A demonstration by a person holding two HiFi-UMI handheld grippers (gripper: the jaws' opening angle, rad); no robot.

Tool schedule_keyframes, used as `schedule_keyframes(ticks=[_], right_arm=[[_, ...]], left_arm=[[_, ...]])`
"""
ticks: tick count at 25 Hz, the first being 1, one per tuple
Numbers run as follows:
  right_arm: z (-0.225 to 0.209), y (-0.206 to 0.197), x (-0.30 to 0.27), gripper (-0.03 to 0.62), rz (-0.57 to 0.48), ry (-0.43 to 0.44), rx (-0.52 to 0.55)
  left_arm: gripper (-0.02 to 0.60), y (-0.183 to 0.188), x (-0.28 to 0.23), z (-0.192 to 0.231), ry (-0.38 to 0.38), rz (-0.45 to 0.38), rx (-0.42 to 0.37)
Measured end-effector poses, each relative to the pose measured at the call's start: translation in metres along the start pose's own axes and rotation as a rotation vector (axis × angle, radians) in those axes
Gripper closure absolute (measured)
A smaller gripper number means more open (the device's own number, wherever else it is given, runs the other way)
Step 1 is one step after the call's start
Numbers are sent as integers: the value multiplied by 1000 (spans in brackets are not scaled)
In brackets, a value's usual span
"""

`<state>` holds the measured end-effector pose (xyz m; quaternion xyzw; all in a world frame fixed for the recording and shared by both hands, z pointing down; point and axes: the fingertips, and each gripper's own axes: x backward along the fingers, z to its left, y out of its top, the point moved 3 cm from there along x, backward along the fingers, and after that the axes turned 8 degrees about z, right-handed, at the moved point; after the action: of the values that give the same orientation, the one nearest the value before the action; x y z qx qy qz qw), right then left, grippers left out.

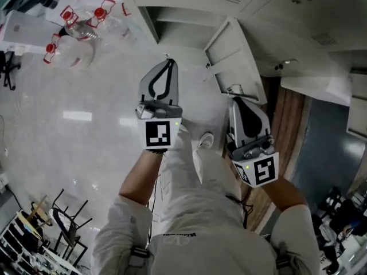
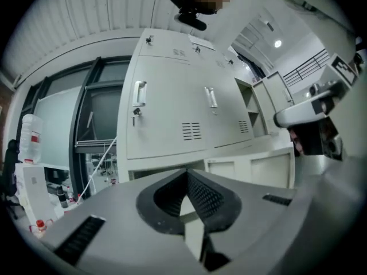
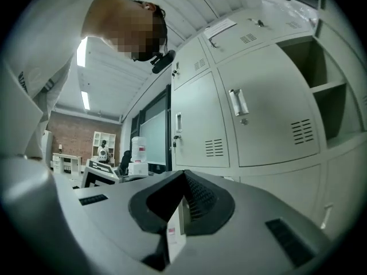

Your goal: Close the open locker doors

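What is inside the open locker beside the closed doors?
A shelf shows inside the open locker, nothing visible on it. Its right side is cut off from view.

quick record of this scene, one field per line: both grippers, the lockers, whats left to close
left gripper: shut, empty
right gripper: shut, empty
open door: swung out, just beyond the right gripper in the head view
open compartment: no door across it
closed doors: flush with the locker front
task: not done, open door not yet shut
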<state>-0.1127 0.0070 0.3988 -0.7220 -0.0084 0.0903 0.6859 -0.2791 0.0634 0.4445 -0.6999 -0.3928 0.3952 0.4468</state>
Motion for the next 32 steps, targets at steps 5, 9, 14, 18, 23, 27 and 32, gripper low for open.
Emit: schedule_keyframes(ticks=[5, 9, 14, 18, 23, 27, 32], right_arm=[[-1, -73, 78, 583, 37, -26, -8], [-23, -117, 110, 583, 53, -83, -16], [-52, -151, 130, 583, 48, -158, -22], [-67, -165, 144, 583, 45, -200, -22], [-77, -190, 152, 583, 89, -206, -6], [-79, -220, 134, 583, 152, -115, -4], [-56, -240, 81, 569, 159, 87, -12]], left_arm=[[577, -50, 34, -131, -81, 77, 128], [577, -69, 32, -205, -128, 92, 168], [568, -72, 13, -256, -140, 58, 185], [413, -71, -14, -281, -116, 83, 169], [392, -72, -45, -296, -18, 127, 157], [485, -70, -37, -285, -46, 81, 133], [486, -85, -10, -249, -191, 26, 91]])
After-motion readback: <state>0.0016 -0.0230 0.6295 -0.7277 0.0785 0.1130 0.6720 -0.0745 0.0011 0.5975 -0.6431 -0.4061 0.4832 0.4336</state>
